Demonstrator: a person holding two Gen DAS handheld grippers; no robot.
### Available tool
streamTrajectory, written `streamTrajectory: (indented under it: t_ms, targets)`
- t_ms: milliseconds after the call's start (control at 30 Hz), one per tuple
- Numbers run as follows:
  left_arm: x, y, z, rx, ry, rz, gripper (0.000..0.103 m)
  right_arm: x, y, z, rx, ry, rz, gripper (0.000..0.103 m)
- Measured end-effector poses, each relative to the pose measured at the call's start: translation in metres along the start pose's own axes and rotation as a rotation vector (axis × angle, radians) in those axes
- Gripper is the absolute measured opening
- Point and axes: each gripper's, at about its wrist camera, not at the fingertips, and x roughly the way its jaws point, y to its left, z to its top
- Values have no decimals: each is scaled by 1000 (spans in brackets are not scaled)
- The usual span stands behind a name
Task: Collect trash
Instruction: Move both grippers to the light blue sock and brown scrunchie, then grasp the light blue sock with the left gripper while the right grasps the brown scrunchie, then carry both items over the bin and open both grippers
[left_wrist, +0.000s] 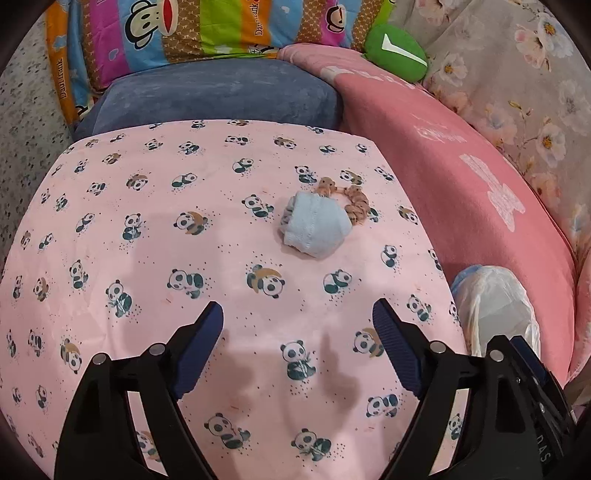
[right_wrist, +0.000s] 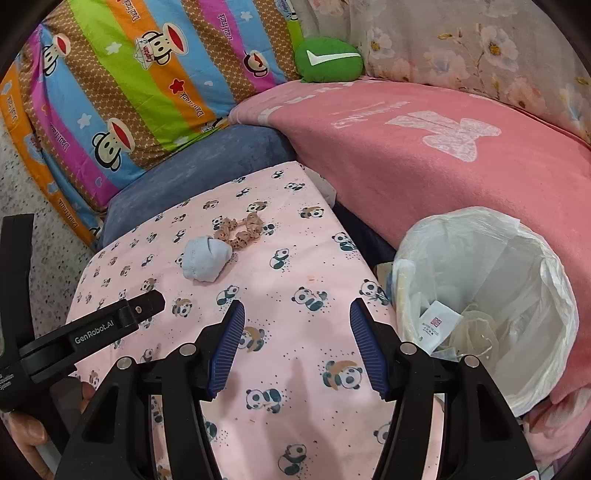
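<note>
The main risk was a wrong pick: the only loose things on the panda-print sheet (left_wrist: 155, 229) were a balled pale-blue cloth (left_wrist: 316, 229), perhaps a rolled sock, and a tan braided ring (left_wrist: 347, 199) touching its far side, and neither clearly read as trash, so a grab could carry a keepsake into the bin or drag the ring along with the cloth. The soft sheet could also bunch between the pads. The left hand-held gripper (left_wrist: 297, 350) hovered over bare sheet with jaws wide and nothing between them; the right hand-held gripper (right_wrist: 297, 343) stood moderately open, also empty. The trash bin (right_wrist: 554, 295), lined with a white plastic bag and already holding paper scraps and wrappers, sat just off the sheet's right edge against a pink blanket (right_wrist: 424, 173); a careless swing could tip it or miss its mouth. Beyond lay a blue cushion (left_wrist: 221, 96), a striped monkey-print quilt (right_wrist: 122, 85), a green plush (right_wrist: 328, 59) and floral bedding (left_wrist: 517, 85).
</note>
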Motion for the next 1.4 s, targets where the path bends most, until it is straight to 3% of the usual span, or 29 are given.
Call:
streamTrajectory:
  t_ms: [600,800,867,967,1067,1133,1167,1233,1400]
  targets:
    - [90,21,70,-116,78,-38,80,124,37,63,-37,44,3,58]
    - [112,33,75,-195,134,-117,64,156,39,74,-14,62,14,58]
    - [115,37,75,-213,145,-142,53,167,42,75,-14,73,25,58]
    - [119,41,76,-249,168,-197,38,180,48,74,-18,91,50,53]
    - [118,42,75,-261,172,-209,30,193,56,71,-33,111,64,47]
    - [117,43,75,-254,166,-210,25,201,59,67,-38,127,71,33]
    - [116,43,75,-255,163,-212,23,203,60,65,-43,126,71,31]
    - [113,45,74,-256,157,-215,21,202,61,63,-55,118,66,19]
    - [101,43,70,-243,139,-201,18,189,54,55,-50,130,76,12]
